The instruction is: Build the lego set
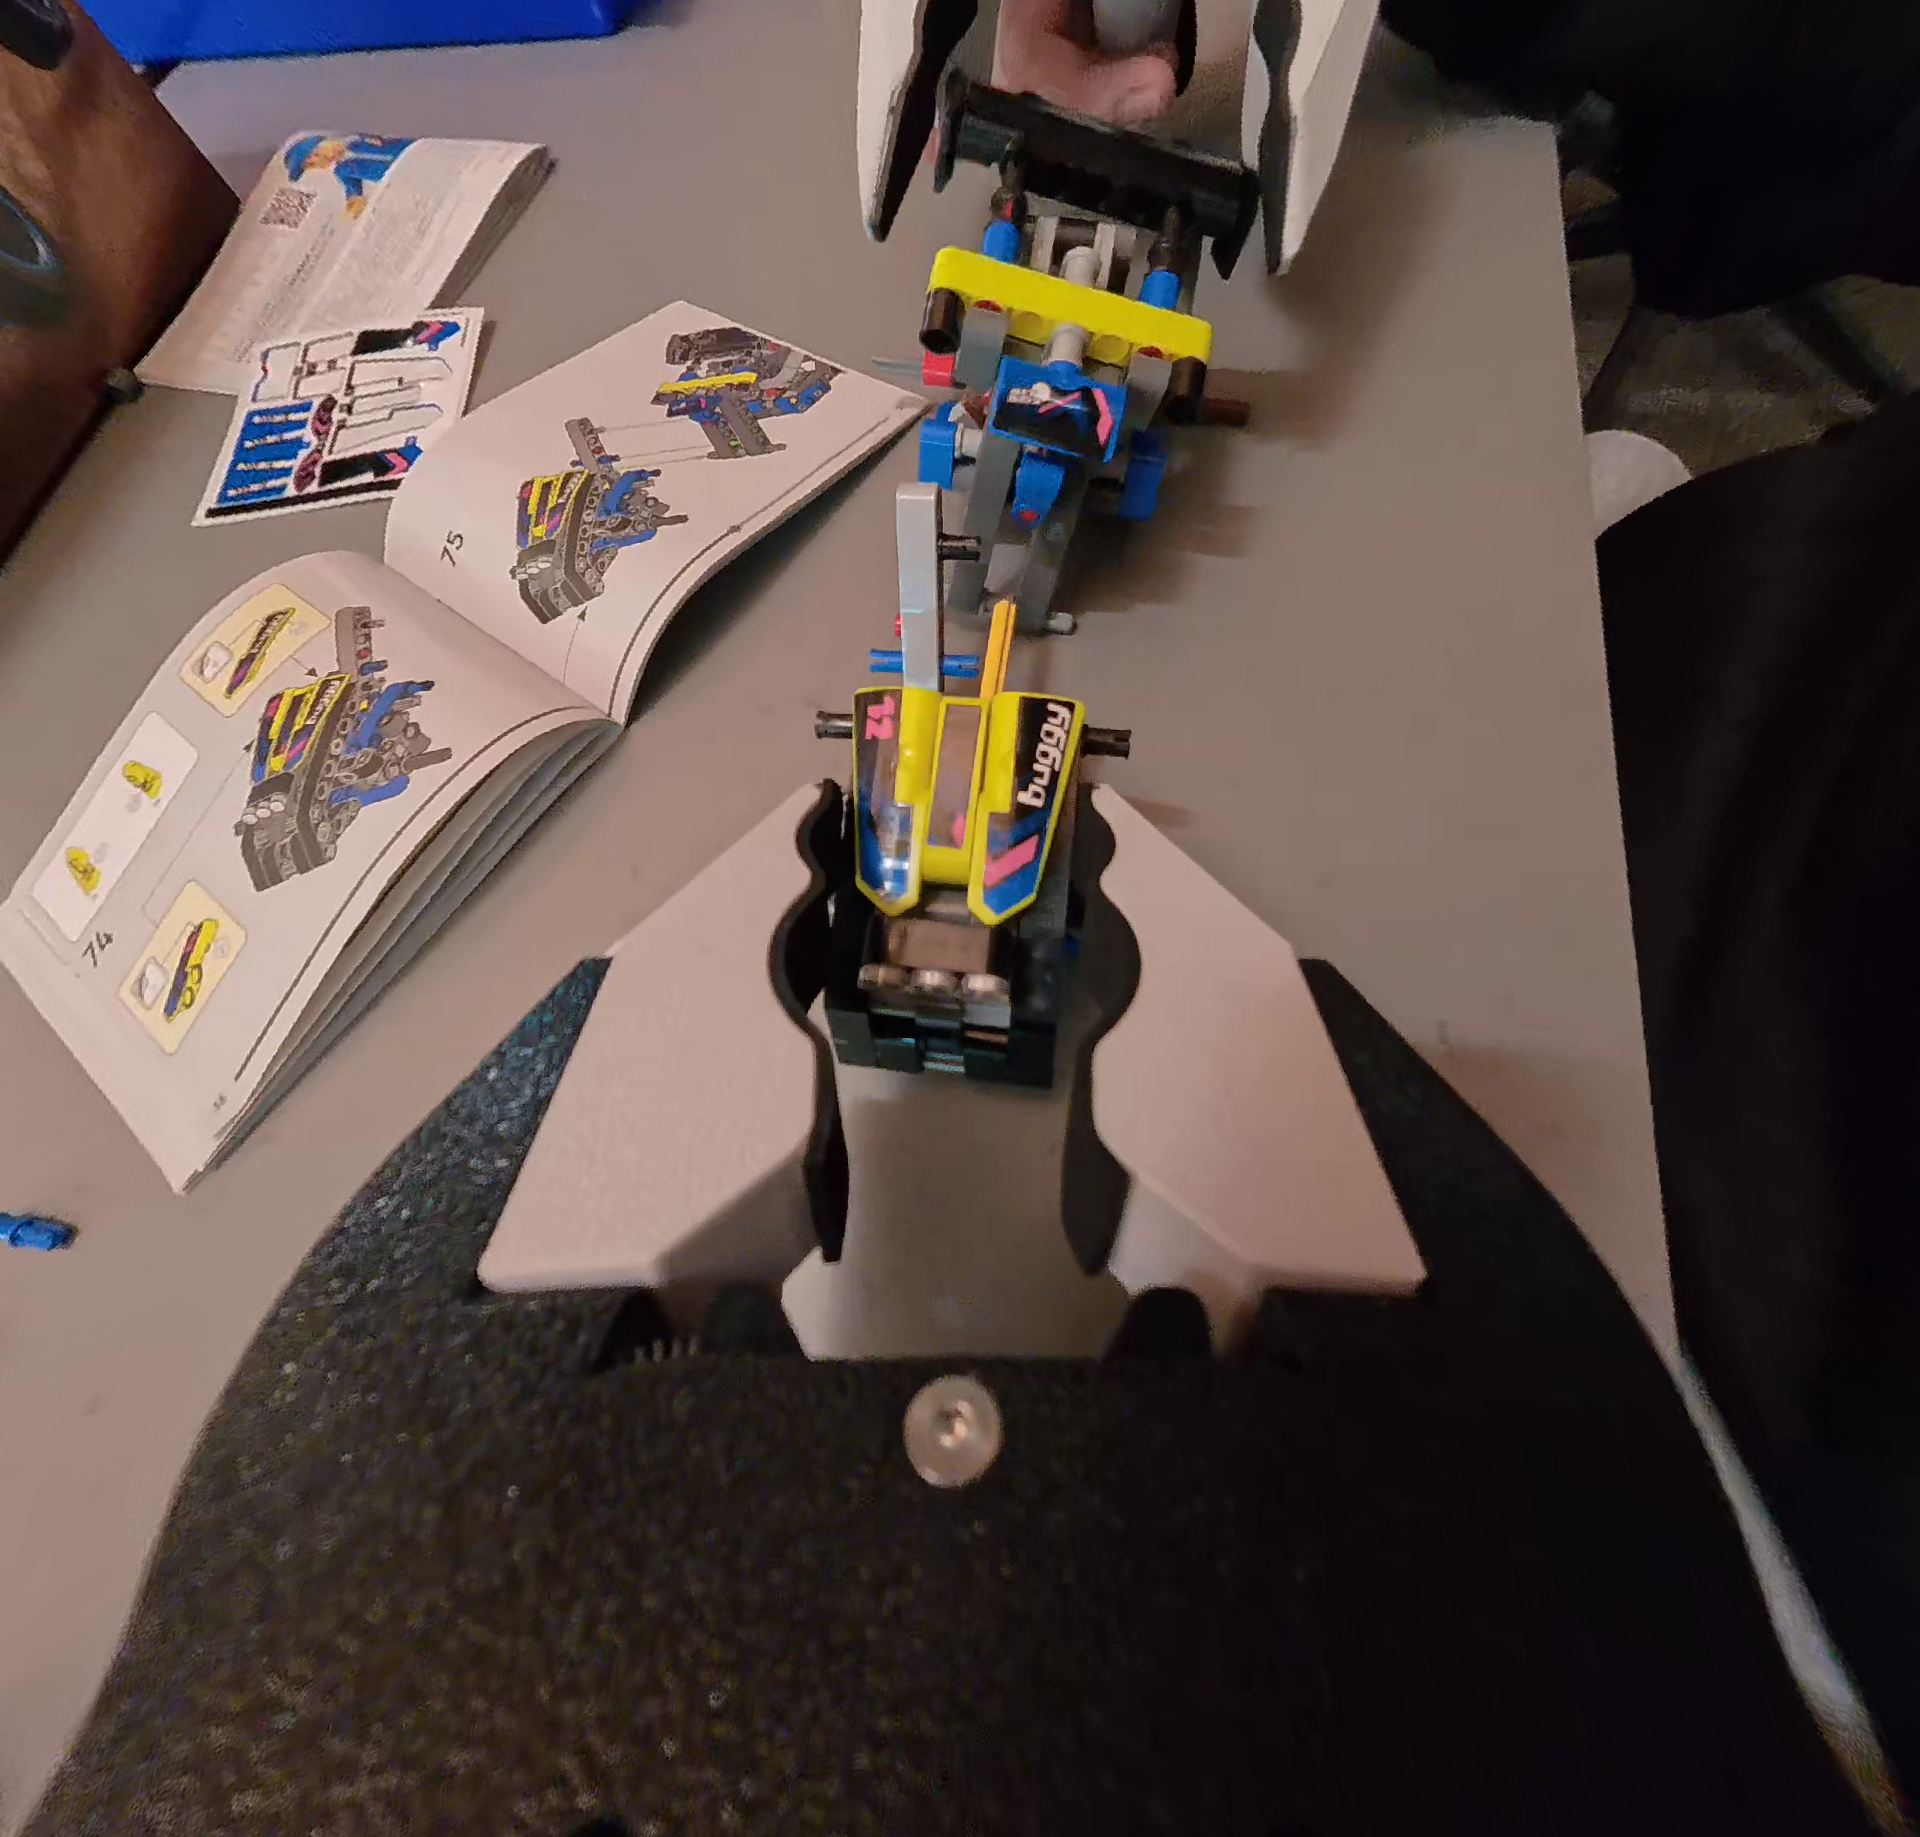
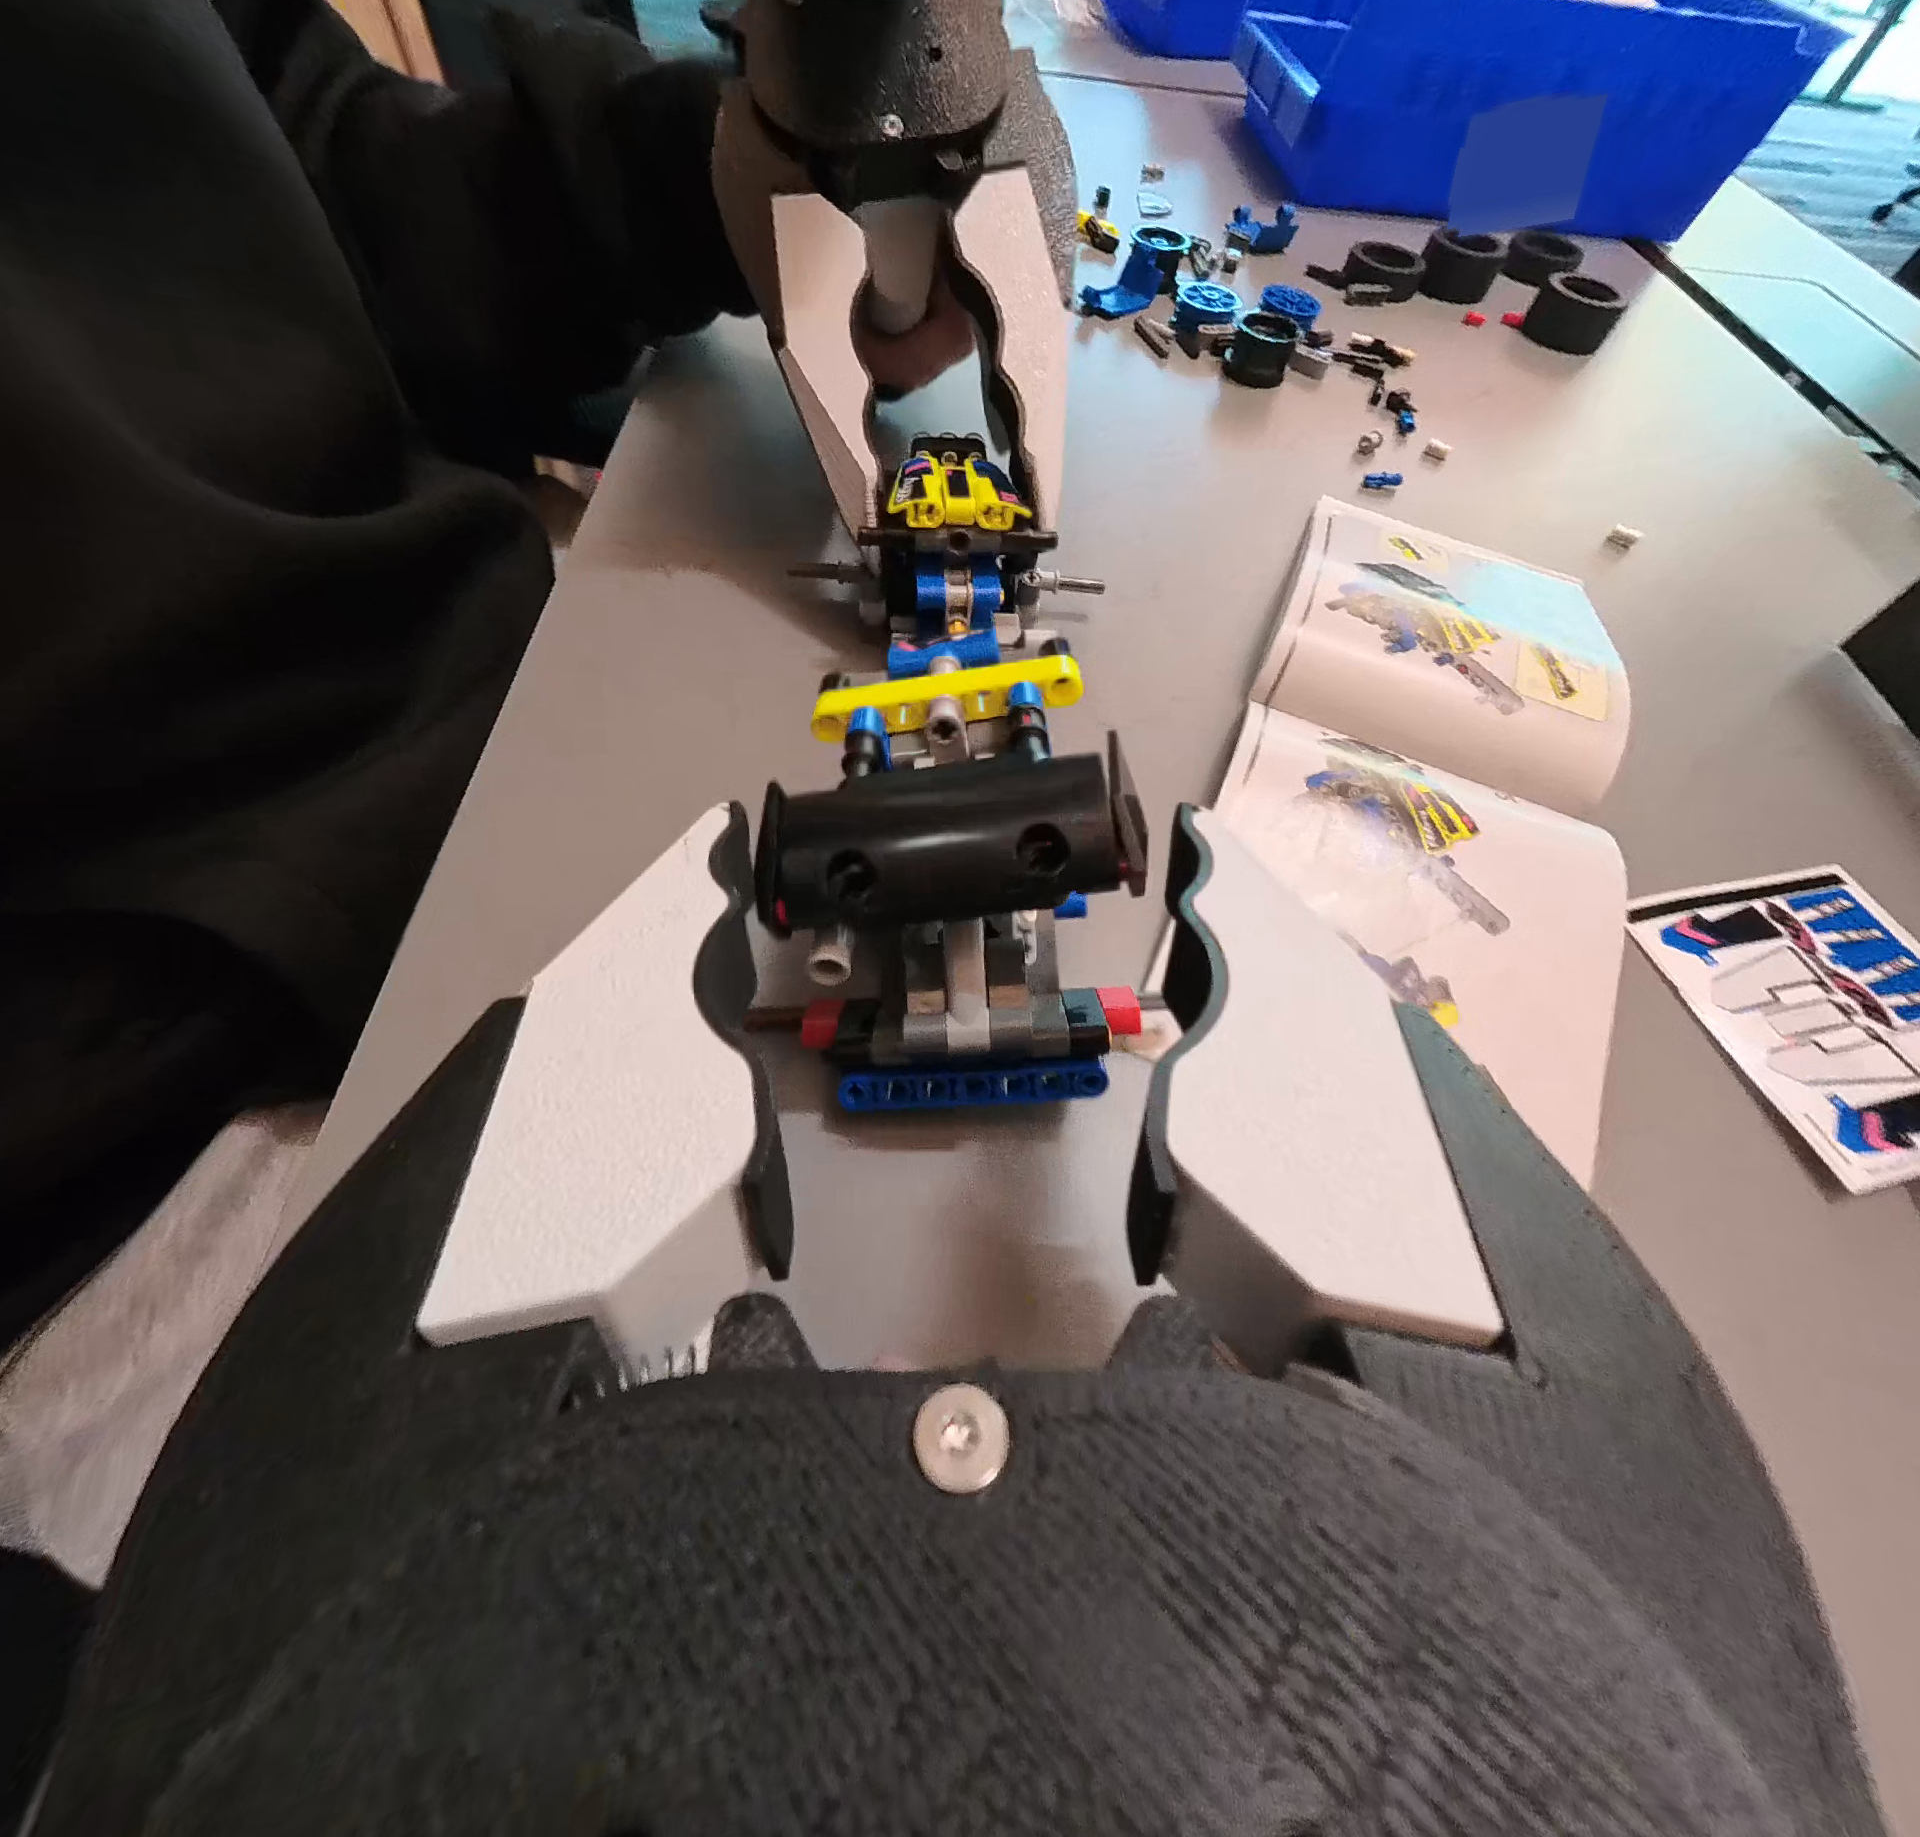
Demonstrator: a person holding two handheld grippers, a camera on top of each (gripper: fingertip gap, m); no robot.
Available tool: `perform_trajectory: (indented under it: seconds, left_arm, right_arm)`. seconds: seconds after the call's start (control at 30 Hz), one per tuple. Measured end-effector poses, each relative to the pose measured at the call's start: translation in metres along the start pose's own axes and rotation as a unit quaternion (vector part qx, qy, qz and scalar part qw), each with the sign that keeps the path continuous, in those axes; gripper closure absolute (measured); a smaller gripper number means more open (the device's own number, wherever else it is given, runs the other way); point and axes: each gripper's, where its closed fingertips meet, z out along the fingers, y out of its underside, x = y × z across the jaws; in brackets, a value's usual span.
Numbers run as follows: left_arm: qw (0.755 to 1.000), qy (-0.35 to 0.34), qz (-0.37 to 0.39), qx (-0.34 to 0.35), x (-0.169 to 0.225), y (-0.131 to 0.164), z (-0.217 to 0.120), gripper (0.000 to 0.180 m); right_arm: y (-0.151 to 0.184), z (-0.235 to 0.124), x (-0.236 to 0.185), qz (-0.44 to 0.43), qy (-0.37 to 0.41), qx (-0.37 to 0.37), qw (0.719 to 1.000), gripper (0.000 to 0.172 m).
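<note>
A part-built toy brick buggy (image 1: 1049, 416) lies lengthwise on the grey table (image 1: 1351, 852) between my two grippers. My left gripper (image 1: 961, 800) is shut on its front end, with the pads against the black block under the yellow stickered hood (image 1: 966, 790). The right wrist view shows this grip from afar (image 2: 951, 509). My right gripper (image 2: 956, 821) stands open around the black rear spoiler (image 2: 945, 842). The left pad is at the spoiler's end and a narrow gap shows at the right pad. This gripper also shows at the top of the left wrist view (image 1: 1081, 239).
An open instruction booklet (image 1: 416, 748), a sticker sheet (image 1: 343, 416) and a second booklet (image 1: 364, 239) lie beside the model. Loose blue and black parts (image 2: 1247, 312), black tyres (image 2: 1475, 270) and blue bins (image 2: 1507, 94) sit farther off. A dark sleeve (image 2: 260, 437) borders the table.
</note>
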Motion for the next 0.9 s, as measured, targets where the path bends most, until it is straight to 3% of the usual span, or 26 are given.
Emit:
perform_trajectory:
  seconds: [0.03, 0.3, 0.43, 0.53, 0.63, 0.7, 0.8, 0.9]
  left_arm:
    - [1.0, 0.0, -0.003, 0.006, 0.0, 0.0, 0.0, 0.14]
    - [1.0, -0.011, 0.015, 0.021, -0.006, -0.004, 0.003, 0.14]
    - [0.999, -0.008, 0.005, 0.043, -0.01, -0.006, -0.004, 0.132]
    - [0.997, -0.031, -0.006, 0.073, -0.024, -0.006, -0.019, 0.125]
    - [0.988, -0.074, -0.021, 0.132, -0.046, -0.014, -0.037, 0.123]
    - [0.978, -0.096, -0.032, 0.182, -0.058, -0.023, -0.05, 0.123]
    - [0.965, -0.098, -0.037, 0.241, -0.064, -0.034, -0.062, 0.127]
    - [0.961, -0.087, -0.031, 0.261, -0.061, -0.037, -0.067, 0.129]
  right_arm:
    - [0.0, -0.004, 0.001, 0.001, 0.009, -0.001, 1.0, 0.095]
    - [0.012, -0.018, 0.002, 0.007, 0.058, -0.025, 0.998, 0.101]
    - [0.035, -0.042, 0.027, 0.022, 0.13, -0.049, 0.99, 0.116]
    - [0.054, -0.079, 0.074, 0.001, 0.267, -0.072, 0.961, 0.12]
    - [0.043, -0.109, 0.109, -0.035, 0.389, -0.021, 0.92, 0.134]
    - [0.041, -0.124, 0.126, -0.085, 0.461, -0.025, 0.883, 0.144]
    - [0.07, -0.122, 0.133, -0.126, 0.473, -0.139, 0.861, 0.145]
    - [0.084, -0.126, 0.134, -0.155, 0.48, -0.191, 0.842, 0.146]
